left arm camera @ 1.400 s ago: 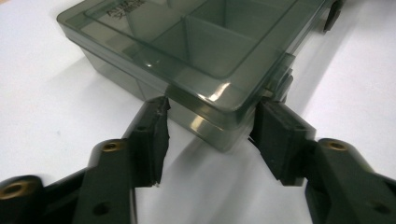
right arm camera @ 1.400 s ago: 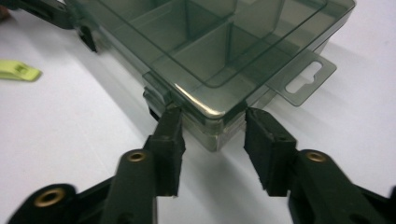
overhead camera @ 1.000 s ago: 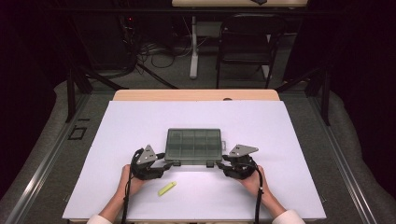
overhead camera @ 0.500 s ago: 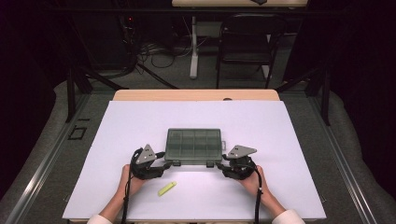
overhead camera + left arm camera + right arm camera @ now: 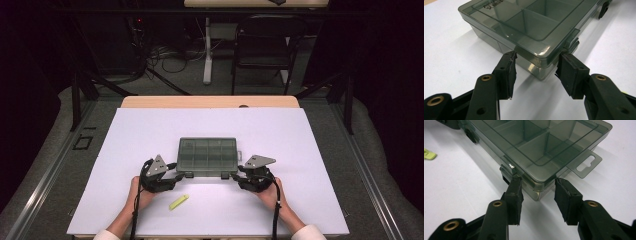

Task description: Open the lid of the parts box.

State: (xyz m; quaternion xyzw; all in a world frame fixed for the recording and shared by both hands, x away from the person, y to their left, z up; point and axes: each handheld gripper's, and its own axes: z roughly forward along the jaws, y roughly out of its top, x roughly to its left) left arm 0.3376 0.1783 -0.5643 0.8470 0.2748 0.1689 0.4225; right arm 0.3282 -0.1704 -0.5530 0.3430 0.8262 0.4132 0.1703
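Observation:
A smoky transparent compartment box (image 5: 207, 156) with its lid down lies mid-table on the white sheet (image 5: 125, 135). My left gripper (image 5: 176, 178) sits at its near left corner. In the left gripper view that gripper (image 5: 536, 72) is open, its jaws straddling the box (image 5: 531, 22) corner beside a front latch (image 5: 572, 42). My right gripper (image 5: 234, 178) is at the near right corner. The right gripper view shows that gripper (image 5: 537, 195) open around the corner of the box (image 5: 536, 142), between a latch (image 5: 509, 167) and the hang tab (image 5: 585, 163).
A small yellow-green piece (image 5: 178, 201) lies on the sheet near my left hand, also visible as the yellow-green piece (image 5: 429, 154) in the right gripper view. The wooden table edge (image 5: 210, 101) runs along the back. A chair (image 5: 262, 45) stands beyond it.

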